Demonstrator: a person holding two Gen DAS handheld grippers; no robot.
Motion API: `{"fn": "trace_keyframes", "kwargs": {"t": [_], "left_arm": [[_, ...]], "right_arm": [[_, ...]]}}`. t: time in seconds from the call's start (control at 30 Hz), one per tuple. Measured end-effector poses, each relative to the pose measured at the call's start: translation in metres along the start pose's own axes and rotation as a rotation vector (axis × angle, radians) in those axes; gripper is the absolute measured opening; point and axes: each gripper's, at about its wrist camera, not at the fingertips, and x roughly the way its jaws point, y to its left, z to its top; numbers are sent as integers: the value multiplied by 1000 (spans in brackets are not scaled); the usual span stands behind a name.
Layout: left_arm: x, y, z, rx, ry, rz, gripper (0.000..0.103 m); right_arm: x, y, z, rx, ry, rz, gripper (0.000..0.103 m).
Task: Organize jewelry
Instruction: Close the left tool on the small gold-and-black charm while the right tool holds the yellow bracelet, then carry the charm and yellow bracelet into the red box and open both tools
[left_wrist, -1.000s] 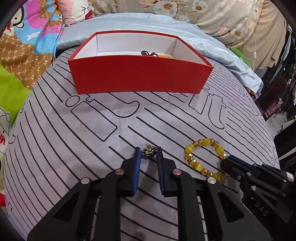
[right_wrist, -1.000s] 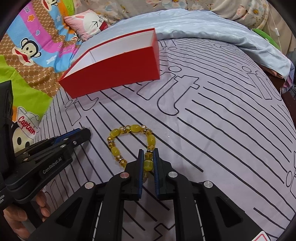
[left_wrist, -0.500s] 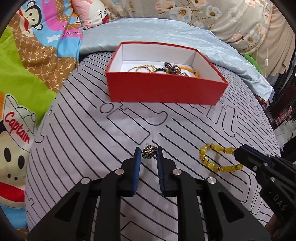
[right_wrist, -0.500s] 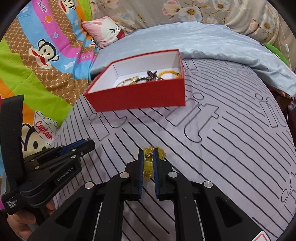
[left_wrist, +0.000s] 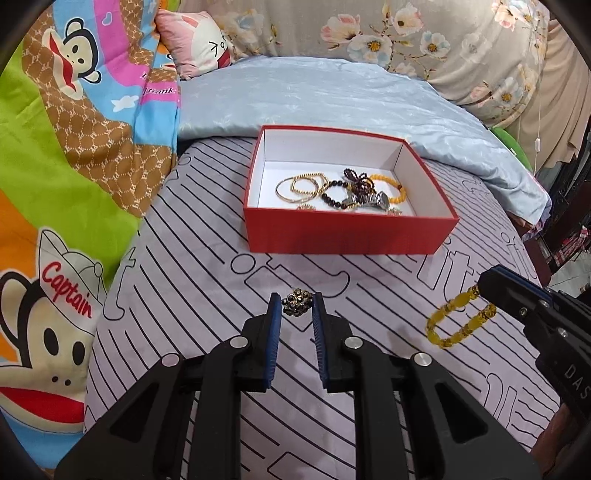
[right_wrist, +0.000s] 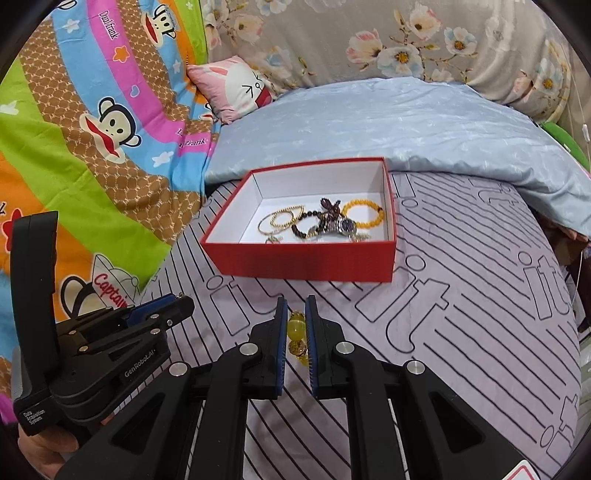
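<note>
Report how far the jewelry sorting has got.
Done: the red box already holds gold bangles, dark bead bracelets and an orange bracelet. In hand: the left gripper is shut on a small dark beaded piece, and the right gripper is shut on the yellow bead bracelet, both lifted above the bedspread. Left: carry both to the box and release them.

"Captain" on cartoon blanket (left_wrist: 66, 291); "GenRobot.AI" on left gripper (right_wrist: 173, 314); "DAS" on right gripper (left_wrist: 487, 291).
</note>
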Motion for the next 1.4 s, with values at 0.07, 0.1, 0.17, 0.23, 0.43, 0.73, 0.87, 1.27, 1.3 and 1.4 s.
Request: {"fn": "trace_keyframes", "kwargs": {"t": [0.07, 0.1, 0.17, 0.23, 0.43, 0.73, 0.87, 1.27, 1.3, 1.4], "left_arm": [[-3, 0, 5, 0, -8, 0, 16], [-4, 0, 7, 0, -12, -2, 16], [-5, 0, 11, -2, -16, -1, 16], [-6, 0, 16, -3, -22, -1, 16], [-9, 1, 34, -4, -45, 0, 16], [-6, -1, 79, 7, -113, 5, 16], [3, -2, 100, 8, -128, 2, 16], [60, -4, 133, -5, -85, -9, 16], [67, -5, 133, -2, -76, -8, 16], [81, -5, 132, 1, -54, -6, 16]], "right_arm": [[-1, 2, 6, -4, -10, 3, 9], [-2, 2, 8, -5, -15, 5, 9], [-3, 3, 12, -10, -24, 7, 9], [-4, 5, 17, -16, -35, 10, 9], [-7, 5, 41, -34, -72, 22, 9], [9, 5, 95, -58, -121, 21, 9], [22, 5, 115, -55, -122, 39, 9], [91, 7, 137, -67, -50, 40, 9], [95, 7, 137, -66, -44, 39, 9], [111, 3, 136, -56, -22, 41, 9]]}}
